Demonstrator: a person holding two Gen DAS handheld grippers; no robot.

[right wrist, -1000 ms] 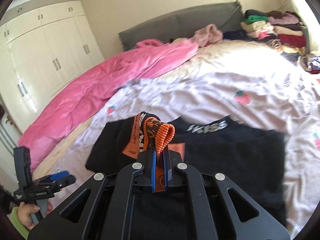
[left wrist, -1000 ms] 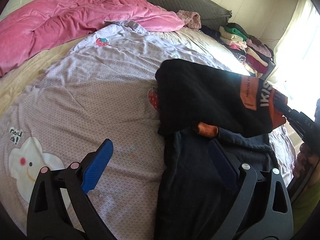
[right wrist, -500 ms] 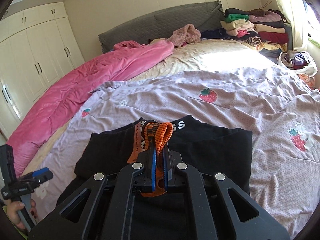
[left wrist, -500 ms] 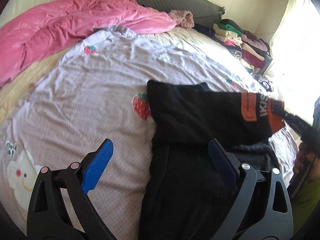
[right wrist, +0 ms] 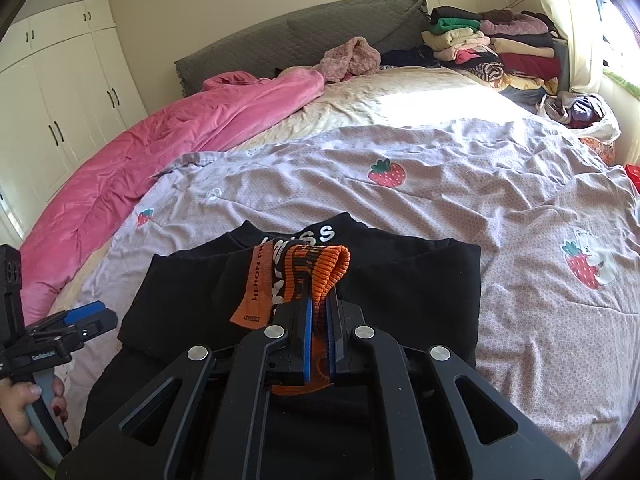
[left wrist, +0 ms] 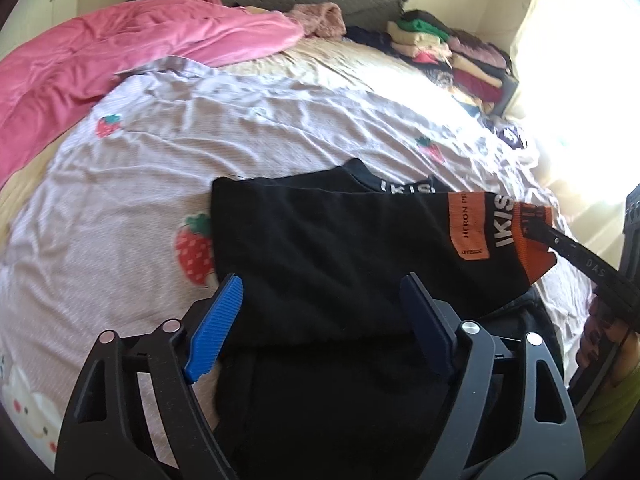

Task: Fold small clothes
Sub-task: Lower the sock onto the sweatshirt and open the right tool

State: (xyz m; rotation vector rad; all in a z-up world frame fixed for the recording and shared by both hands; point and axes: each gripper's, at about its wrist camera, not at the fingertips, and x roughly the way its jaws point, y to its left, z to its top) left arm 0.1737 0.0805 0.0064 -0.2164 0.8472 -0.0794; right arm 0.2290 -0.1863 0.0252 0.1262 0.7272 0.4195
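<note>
Sleeve fabric now lies across the body of the black garment (left wrist: 320,248) instead of hanging above it, so the fold looks nearly laid. The right gripper (right wrist: 318,322) keeps its jaws pressed on the orange cuff (right wrist: 320,268), above the garment's middle. The left gripper (left wrist: 320,320), jaws spread but closing, hovers over the garment's near edge, pinching nothing. The garment's lower part is hidden behind both grippers on the strawberry-print sheet (left wrist: 160,168).
</note>
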